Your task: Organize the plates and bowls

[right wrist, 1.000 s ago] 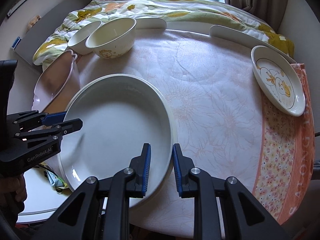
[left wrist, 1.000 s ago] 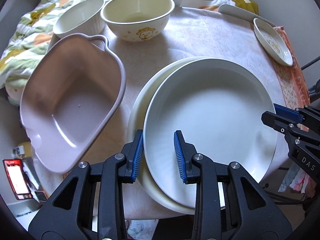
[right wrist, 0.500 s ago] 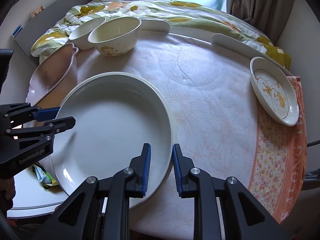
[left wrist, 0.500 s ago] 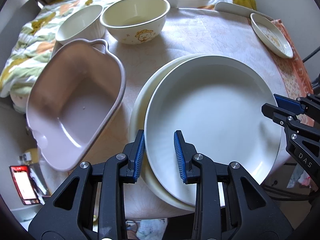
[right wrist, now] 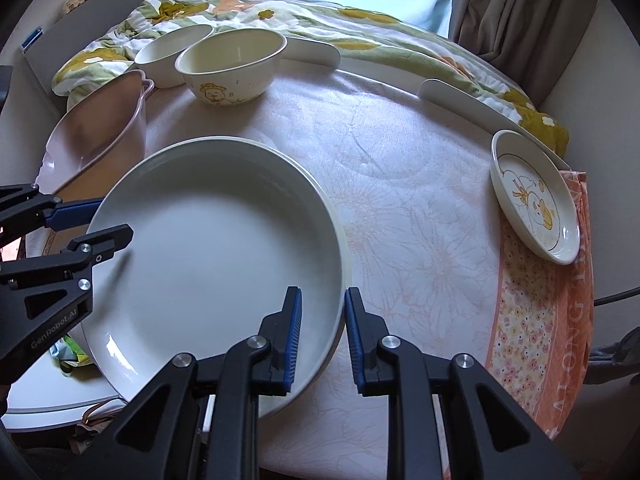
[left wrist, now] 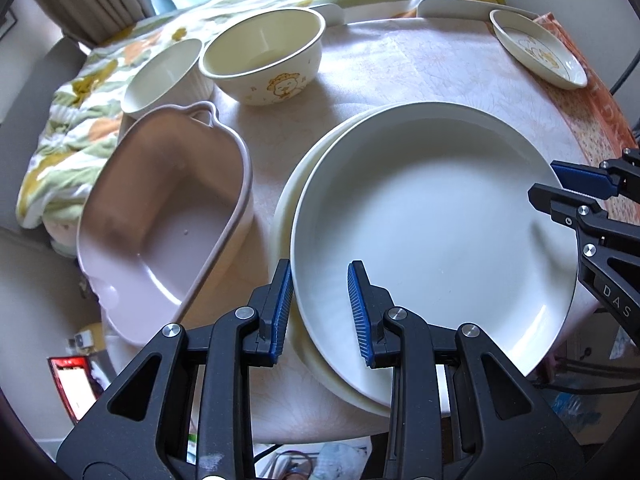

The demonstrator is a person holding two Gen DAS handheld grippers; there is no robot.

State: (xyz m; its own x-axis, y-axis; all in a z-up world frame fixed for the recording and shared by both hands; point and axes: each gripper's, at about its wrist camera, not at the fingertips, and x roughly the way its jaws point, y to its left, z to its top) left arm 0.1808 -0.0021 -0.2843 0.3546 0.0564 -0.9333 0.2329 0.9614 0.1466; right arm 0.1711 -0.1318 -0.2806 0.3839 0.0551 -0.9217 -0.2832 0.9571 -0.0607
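A large white plate [left wrist: 432, 216] sits slightly offset over a cream plate [left wrist: 286, 200] on the round table [right wrist: 420, 184]. My left gripper [left wrist: 320, 308] is shut on the white plate's near-left rim, one blue pad outside and one over the inside. On the opposite edge of the white plate [right wrist: 216, 240], my right gripper [right wrist: 320, 332] is shut on the rim in the same way. Each wrist view shows the other gripper clamped at the plate's far side: the right gripper [left wrist: 544, 182] and the left gripper [right wrist: 114, 218].
A pink handled baking dish [left wrist: 160, 216] lies left of the plates. Behind it stand a white ribbed bowl [left wrist: 164, 72] and a cream cartoon bowl [left wrist: 264, 56]. A small duck-print plate [right wrist: 536, 200] rests on an orange cloth [right wrist: 540, 320] at the right edge. A floral quilt [right wrist: 360, 28] lies beyond.
Both wrist views have tipped up a little, showing more of the quilt and curtains. Both grips on the white plate are unchanged, and it still sits over the cream plate.
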